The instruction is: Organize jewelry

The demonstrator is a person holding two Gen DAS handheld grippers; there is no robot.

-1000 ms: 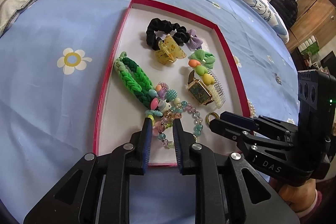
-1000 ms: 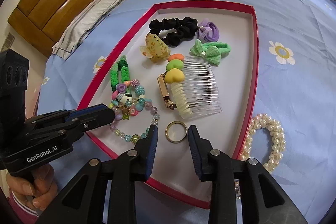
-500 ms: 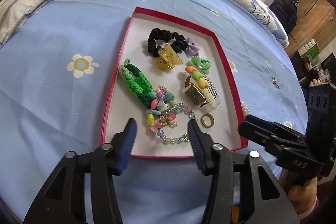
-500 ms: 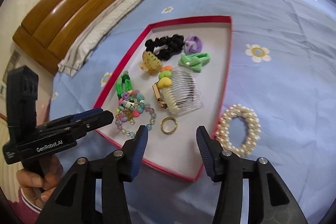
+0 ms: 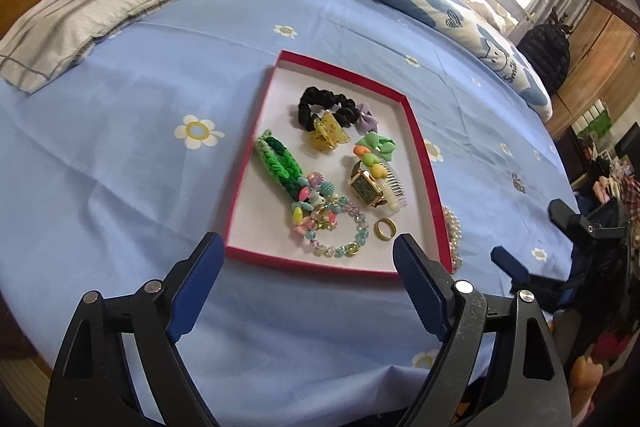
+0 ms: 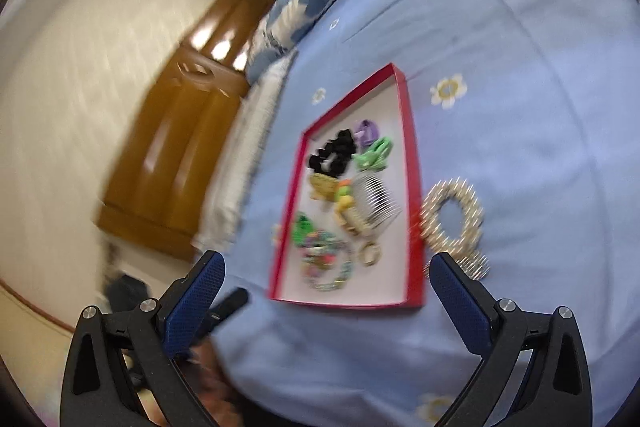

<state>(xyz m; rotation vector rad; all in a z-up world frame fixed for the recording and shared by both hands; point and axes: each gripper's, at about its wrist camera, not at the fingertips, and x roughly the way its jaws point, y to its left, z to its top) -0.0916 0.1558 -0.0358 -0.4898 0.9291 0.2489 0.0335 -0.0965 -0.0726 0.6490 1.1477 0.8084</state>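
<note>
Left gripper [image 5: 308, 269] angled down over the bed [image 5: 132, 163], short of the red tray's [image 5: 420, 143] near rim; jaws opening, nothing between them. Right gripper [image 6: 326, 285] tilted, view blurred, jaws opening wide and empty. Gold ring [image 5: 385, 228] and bead bracelet [image 5: 340, 227] lie in the tray; pearl bracelet [image 6: 452, 217] on the bed just beside it.
</note>
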